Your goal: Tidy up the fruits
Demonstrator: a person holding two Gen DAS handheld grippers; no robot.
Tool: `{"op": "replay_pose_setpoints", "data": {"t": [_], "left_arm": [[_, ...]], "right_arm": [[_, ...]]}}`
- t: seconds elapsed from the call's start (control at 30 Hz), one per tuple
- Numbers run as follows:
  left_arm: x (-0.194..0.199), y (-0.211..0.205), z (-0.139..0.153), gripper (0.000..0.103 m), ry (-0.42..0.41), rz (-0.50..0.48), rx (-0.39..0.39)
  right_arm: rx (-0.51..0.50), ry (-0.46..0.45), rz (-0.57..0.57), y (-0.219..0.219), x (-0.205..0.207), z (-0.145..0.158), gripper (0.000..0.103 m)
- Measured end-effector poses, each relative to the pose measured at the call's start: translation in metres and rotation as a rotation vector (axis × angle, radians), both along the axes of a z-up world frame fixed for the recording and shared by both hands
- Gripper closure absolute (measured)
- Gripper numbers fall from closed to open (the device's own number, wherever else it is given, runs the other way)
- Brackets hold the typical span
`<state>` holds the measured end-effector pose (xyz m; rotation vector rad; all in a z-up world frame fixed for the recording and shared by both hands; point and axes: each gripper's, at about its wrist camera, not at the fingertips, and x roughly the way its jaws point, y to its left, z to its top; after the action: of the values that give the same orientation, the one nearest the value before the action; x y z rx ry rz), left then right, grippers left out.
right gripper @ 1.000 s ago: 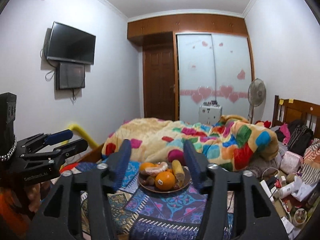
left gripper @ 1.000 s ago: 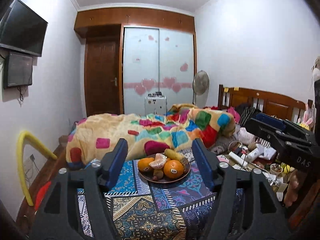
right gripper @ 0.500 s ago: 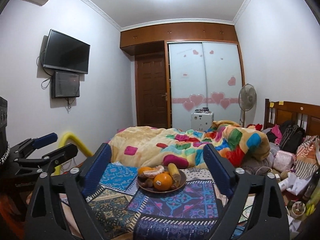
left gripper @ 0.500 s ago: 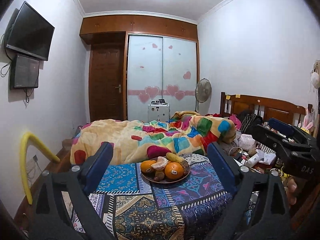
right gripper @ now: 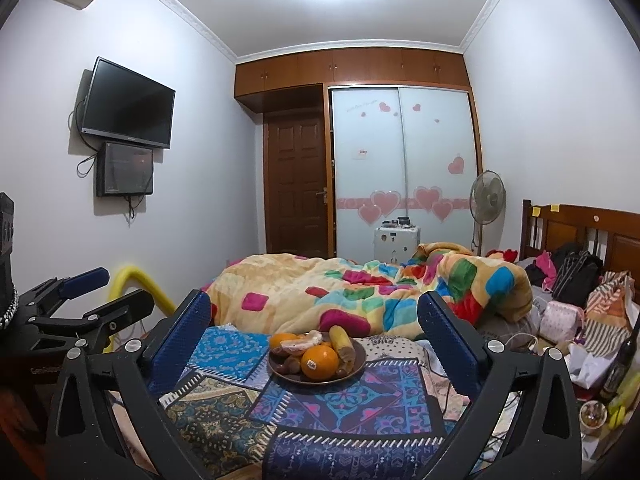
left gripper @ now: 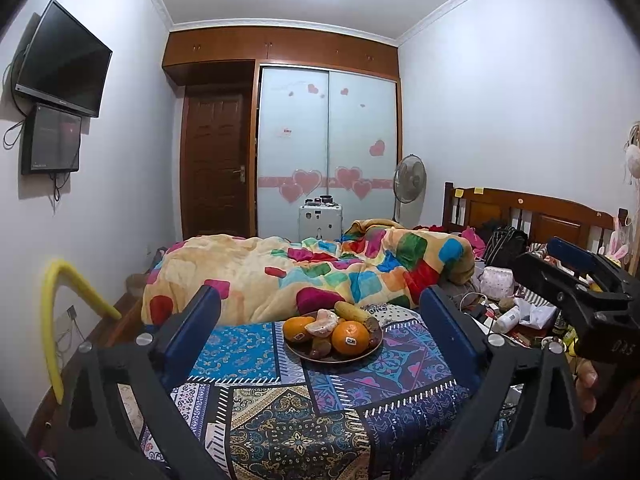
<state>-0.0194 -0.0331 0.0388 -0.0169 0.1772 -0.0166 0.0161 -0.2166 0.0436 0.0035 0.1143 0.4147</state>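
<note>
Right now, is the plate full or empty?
Full: the plate holds oranges, a banana and smaller fruit, piled together.

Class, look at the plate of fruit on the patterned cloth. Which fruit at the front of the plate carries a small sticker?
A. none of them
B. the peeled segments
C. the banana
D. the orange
D: the orange at the front of the plate shows a small label on its skin, also seen from the right wrist view; the banana and peeled segments show none.
</note>
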Motion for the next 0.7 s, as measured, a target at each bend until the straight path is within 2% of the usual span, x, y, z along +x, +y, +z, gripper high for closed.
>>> {"op": "replay_pose_setpoints", "data": {"t": [0.7], "left_arm": [[0.0028, -0.0025, -0.0013, 0.0, 0.002, -0.006, -0.013]], "right_arm": [[0.003, 0.003, -0.001, 0.0016, -0.0009, 0.0005, 0.0]]}}
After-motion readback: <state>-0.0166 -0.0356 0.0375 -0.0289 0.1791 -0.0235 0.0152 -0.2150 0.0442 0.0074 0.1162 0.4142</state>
